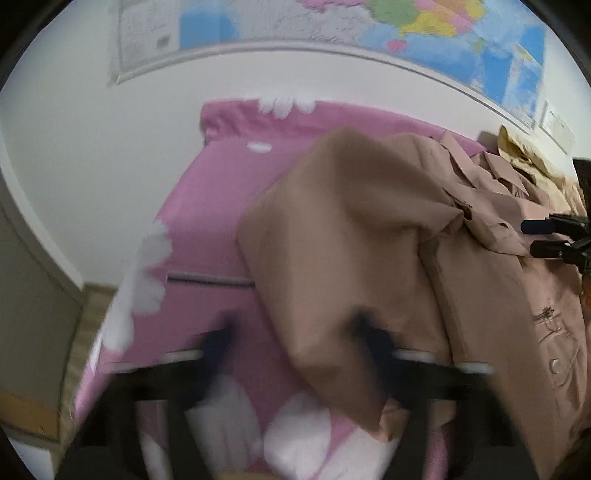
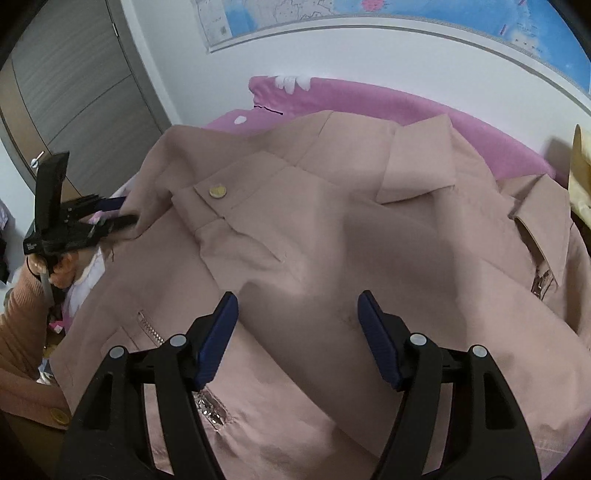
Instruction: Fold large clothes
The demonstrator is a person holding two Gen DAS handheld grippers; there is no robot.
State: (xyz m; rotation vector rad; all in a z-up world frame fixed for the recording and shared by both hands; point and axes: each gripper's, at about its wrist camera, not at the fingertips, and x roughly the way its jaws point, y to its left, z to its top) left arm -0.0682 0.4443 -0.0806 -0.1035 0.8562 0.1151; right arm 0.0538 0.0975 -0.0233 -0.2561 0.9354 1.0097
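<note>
A large dusty-pink jacket (image 2: 332, 229) with zips and a brass snap button (image 2: 218, 191) lies spread on a pink bed (image 2: 369, 99). My right gripper (image 2: 297, 310) is open just above the jacket's middle, holding nothing. My left gripper (image 1: 291, 332) is blurred, its fingers apart, and a raised flap of the jacket (image 1: 332, 240) drapes over its right finger. In the right wrist view the left gripper (image 2: 123, 212) sits at the jacket's left edge, with a fold of cloth at its fingertips. The right gripper also shows in the left wrist view (image 1: 532, 236) over the jacket.
The pink bedsheet (image 1: 207, 221) has white flower prints. A white wall with a map (image 1: 332, 22) runs behind the bed. A grey wardrobe door (image 2: 81, 96) stands at left. A yellowish garment (image 1: 524, 151) lies at the bed's far right. The person's pink-sleeved arm (image 2: 18, 325) is at left.
</note>
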